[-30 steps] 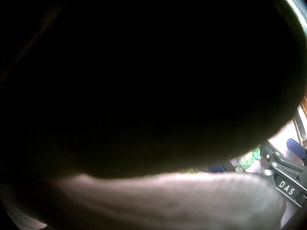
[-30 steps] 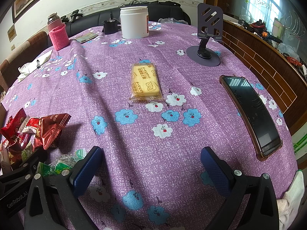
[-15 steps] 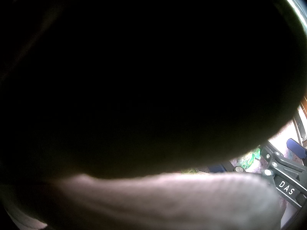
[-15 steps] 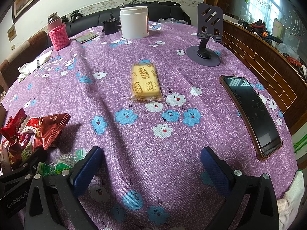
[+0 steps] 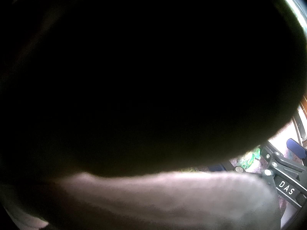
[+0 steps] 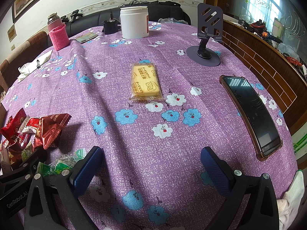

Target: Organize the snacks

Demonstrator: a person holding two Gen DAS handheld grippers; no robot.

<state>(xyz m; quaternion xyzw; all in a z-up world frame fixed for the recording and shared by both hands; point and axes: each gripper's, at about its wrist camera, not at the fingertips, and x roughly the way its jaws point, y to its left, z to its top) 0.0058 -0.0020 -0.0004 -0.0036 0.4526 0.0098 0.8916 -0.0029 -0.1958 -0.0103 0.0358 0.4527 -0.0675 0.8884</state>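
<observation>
A yellow biscuit packet (image 6: 145, 81) lies flat in the middle of the purple flowered tablecloth (image 6: 134, 138). A heap of red and brown snack packets (image 6: 32, 128) and green candy wrappers (image 6: 63, 163) sits at the left edge. My right gripper (image 6: 151, 163) is open and empty, low over the near cloth, short of the biscuit packet. The left wrist view is almost wholly blocked by something dark pressed against the lens. Its own fingers are hidden. Only a black gripper frame marked DAS (image 5: 284, 180) and green wrappers (image 5: 249, 158) show at lower right.
A phone (image 6: 251, 115) lies at the right. A purple phone stand (image 6: 207, 38), a white jar (image 6: 134, 22), a pink-sleeved flask (image 6: 57, 33) and papers (image 6: 34, 64) stand along the far side. A brick-patterned ledge (image 6: 268, 63) runs on the right.
</observation>
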